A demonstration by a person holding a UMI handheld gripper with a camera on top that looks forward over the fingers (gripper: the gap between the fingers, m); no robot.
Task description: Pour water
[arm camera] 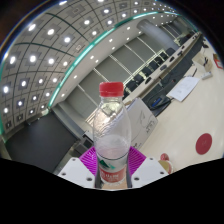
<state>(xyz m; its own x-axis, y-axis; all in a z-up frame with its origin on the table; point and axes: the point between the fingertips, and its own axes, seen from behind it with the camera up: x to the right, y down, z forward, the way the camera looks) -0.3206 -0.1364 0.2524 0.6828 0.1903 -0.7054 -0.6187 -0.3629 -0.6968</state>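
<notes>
The tool (113,170) is closed on a clear plastic water bottle (112,135) – both purple pads (92,160) press its sides. The bottle stands straight up between the fingers and has a red cap (111,90). Its red and white label (113,174) has writing that is too small to read. Past the bottle is a white tabletop (188,88), and a red round thing (205,143) lies off to the right – rows of ceiling lights (50,45) shine far above

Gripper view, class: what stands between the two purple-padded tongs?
A clear plastic water bottle with a red cap, upright, gripped between the tongs in the gripper view.
</notes>
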